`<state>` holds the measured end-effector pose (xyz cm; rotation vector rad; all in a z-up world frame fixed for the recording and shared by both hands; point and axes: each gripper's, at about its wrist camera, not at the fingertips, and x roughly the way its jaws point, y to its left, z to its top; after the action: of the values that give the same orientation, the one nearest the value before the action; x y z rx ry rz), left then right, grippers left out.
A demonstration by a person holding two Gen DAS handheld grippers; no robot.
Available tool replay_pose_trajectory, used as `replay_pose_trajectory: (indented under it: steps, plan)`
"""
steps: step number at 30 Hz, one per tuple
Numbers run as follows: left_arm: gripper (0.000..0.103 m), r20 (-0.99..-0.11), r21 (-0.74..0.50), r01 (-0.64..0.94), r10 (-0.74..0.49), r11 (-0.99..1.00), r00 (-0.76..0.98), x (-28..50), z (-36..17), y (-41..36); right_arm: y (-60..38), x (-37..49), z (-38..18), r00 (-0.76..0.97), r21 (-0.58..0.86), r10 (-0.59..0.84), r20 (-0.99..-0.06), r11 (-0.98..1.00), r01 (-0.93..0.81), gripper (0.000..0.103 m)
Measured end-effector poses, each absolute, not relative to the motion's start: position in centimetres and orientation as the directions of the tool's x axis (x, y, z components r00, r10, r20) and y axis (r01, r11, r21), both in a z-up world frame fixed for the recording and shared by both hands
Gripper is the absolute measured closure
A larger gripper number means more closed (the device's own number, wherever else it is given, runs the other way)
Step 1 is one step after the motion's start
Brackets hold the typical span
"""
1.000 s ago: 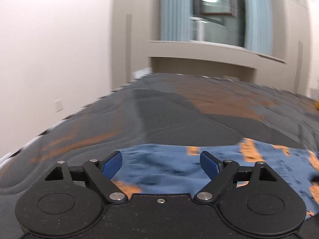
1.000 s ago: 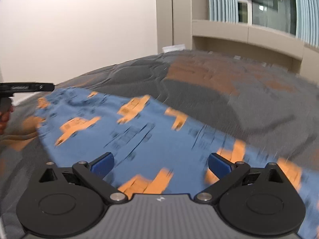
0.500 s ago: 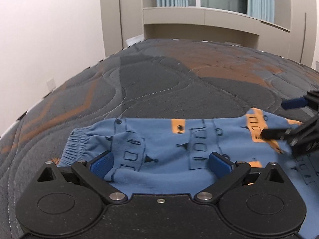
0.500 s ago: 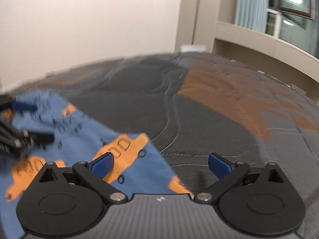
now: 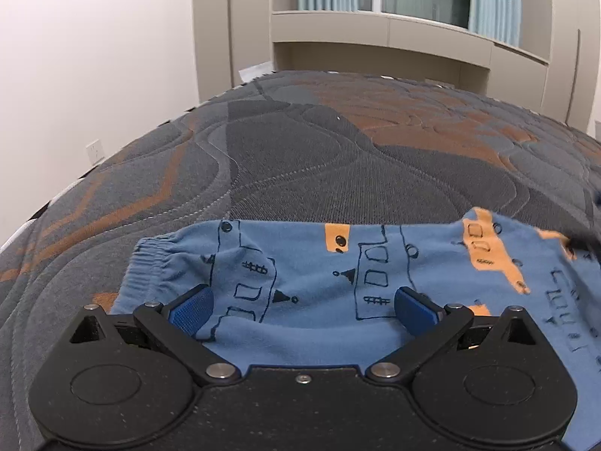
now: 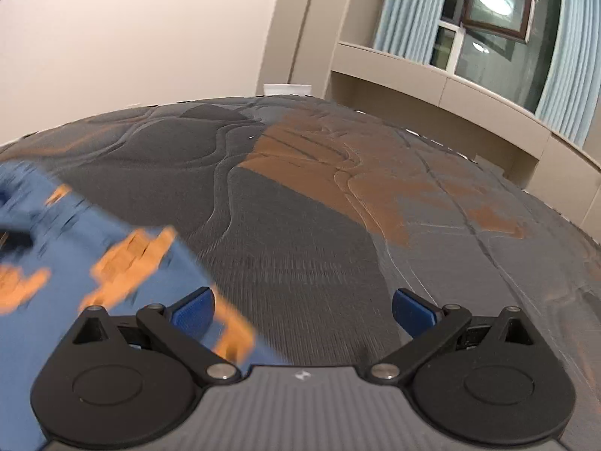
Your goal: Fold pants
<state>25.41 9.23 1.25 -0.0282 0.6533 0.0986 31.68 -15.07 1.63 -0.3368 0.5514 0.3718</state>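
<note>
Left claw and right claw gape wide, empty; pinch the pants waistband at ten o'clock, fold evenly.

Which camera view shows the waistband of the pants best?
The left wrist view. There the gathered waistband is sharp, at the left end of the pants. The right wrist view shows only a blurred part of the pants, no waistband.
</note>
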Motion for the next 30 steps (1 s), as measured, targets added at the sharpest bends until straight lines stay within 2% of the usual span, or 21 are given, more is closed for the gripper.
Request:
replay_pose_trajectory:
  steps: [3,7,9,12,16,19,23,26,30]
  plan:
    - [0.001,-0.585,-0.03,-0.059,0.031,0.998,0.81,24.1,2.1,7.4,-17.3,27.9,0.8,0.792,-0.259,0.231,-0.565,0.862,-0.436,0.0]
    - [0.001,-0.585,-0.002,0.098,-0.081,0.995,0.807,23.0,2.0,2.6,-21.3,25.3,-0.3,0.861,-0.405,0.053,-0.507,0.867,-0.292,0.0]
    - [0.001,-0.605,0.053,0.141,-0.08,0.989,0.792,22.9,1.2,0.3,-24.1,24.8,-0.5,0.877,-0.441,-0.045,-0.478,0.876,-0.196,0.0]
    - [0.001,-0.61,0.092,0.153,-0.066,0.984,0.79,22.7,0.8,-1.5,-28.7,23.7,-0.9,0.859,-0.449,-0.147,-0.49,0.888,-0.103,0.0]
    - [0.001,-0.629,0.078,0.108,-0.035,0.991,0.776,23.2,1.4,-2.3,-34.9,21.1,-0.5,0.845,-0.386,-0.183,-0.503,0.922,-0.03,0.0]
    - [0.001,-0.616,0.065,0.136,-0.068,0.989,0.785,23.4,2.5,-4.4,-37.6,18.4,0.1,0.84,-0.38,-0.278,-0.467,0.92,0.094,0.0]
    - [0.001,-0.596,0.074,0.261,-0.167,0.962,0.785,23.5,3.4,-9.9,-39.7,14.4,-0.2,0.848,-0.249,-0.154,-0.507,0.968,0.027,0.0]
    - [0.001,-0.598,0.08,0.378,-0.259,0.922,0.759,23.8,2.9,-14.5,-40.6,13.0,-1.0,0.823,-0.244,-0.162,-0.545,0.969,0.029,0.0]
    - [0.001,-0.647,0.117,0.428,-0.259,0.896,0.717,25.0,1.1,-19.2,-42.9,11.1,-0.1,0.823,-0.178,-0.109,-0.558,0.984,0.01,0.0]
